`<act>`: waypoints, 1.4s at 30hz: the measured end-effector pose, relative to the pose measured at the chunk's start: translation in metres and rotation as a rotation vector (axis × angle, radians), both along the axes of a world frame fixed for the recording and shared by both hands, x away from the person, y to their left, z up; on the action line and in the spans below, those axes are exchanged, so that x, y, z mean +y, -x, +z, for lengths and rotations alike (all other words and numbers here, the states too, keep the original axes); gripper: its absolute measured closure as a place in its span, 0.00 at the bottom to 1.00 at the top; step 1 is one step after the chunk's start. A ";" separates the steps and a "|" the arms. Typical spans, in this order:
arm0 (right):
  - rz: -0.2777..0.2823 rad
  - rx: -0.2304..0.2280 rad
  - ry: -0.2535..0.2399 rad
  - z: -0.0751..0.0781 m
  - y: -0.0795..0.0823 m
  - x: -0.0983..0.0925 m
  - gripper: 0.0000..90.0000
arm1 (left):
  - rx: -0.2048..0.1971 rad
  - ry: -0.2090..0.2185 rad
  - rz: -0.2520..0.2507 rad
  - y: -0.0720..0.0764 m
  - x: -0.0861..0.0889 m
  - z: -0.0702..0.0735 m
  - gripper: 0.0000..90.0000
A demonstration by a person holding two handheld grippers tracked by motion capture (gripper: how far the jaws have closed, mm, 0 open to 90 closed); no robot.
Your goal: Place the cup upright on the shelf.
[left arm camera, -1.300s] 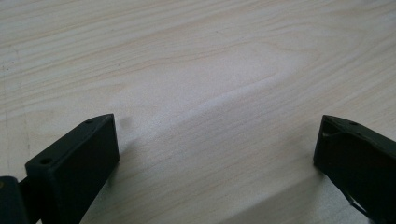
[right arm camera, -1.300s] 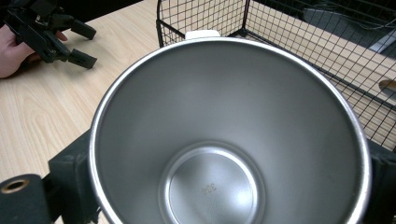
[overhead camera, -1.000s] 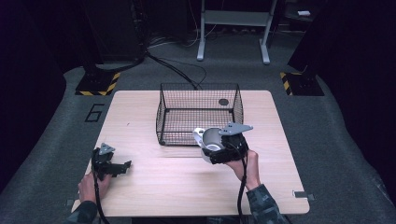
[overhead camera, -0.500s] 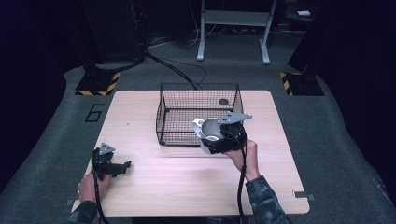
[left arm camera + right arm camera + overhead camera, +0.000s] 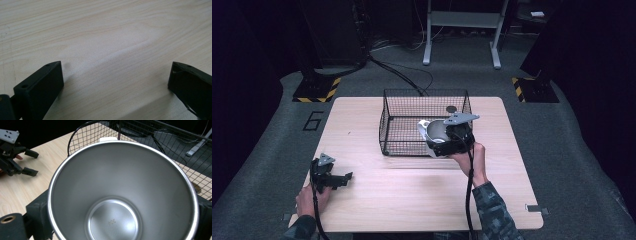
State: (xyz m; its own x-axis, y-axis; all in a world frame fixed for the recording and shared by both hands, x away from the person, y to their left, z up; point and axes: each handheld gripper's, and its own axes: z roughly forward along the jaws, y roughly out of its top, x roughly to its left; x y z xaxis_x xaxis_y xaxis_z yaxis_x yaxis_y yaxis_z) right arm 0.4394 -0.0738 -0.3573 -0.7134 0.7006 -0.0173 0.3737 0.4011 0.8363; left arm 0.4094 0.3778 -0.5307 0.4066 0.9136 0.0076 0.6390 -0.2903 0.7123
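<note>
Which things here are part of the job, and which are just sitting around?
Part of the job:
- metal cup, clamped in the right hand-held gripper
- wire basket

Sitting around:
- left hand-held gripper, open on the table
- small dark disc in the basket

Two black jaws stand wide apart, low over the bare wooden table.

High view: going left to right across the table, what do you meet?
Left gripper → wire basket → steel cup, tilted at the basket's front right → right gripper holding the cup → bare table.
</note>
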 end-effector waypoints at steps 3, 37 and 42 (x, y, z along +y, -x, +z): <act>-0.003 -0.002 -0.001 0.004 -0.004 0.001 0.07 | 0.000 0.000 0.000 0.000 0.000 0.000 0.00; -0.083 0.054 -0.005 -0.003 -0.070 0.008 0.07 | -0.001 0.000 0.000 0.000 0.000 0.000 0.00; -0.095 0.062 0.009 -0.007 -0.079 0.009 0.07 | 0.000 0.000 0.000 0.000 0.000 0.000 0.00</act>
State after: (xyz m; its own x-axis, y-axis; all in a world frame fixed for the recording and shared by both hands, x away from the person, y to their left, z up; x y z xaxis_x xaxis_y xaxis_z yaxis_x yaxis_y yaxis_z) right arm 0.5186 -0.0644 -0.3646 -0.6438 0.7650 0.0179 0.4611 0.3691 0.8069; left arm 0.4094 0.3778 -0.5307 0.4066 0.9136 0.0076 0.6390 -0.2903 0.7124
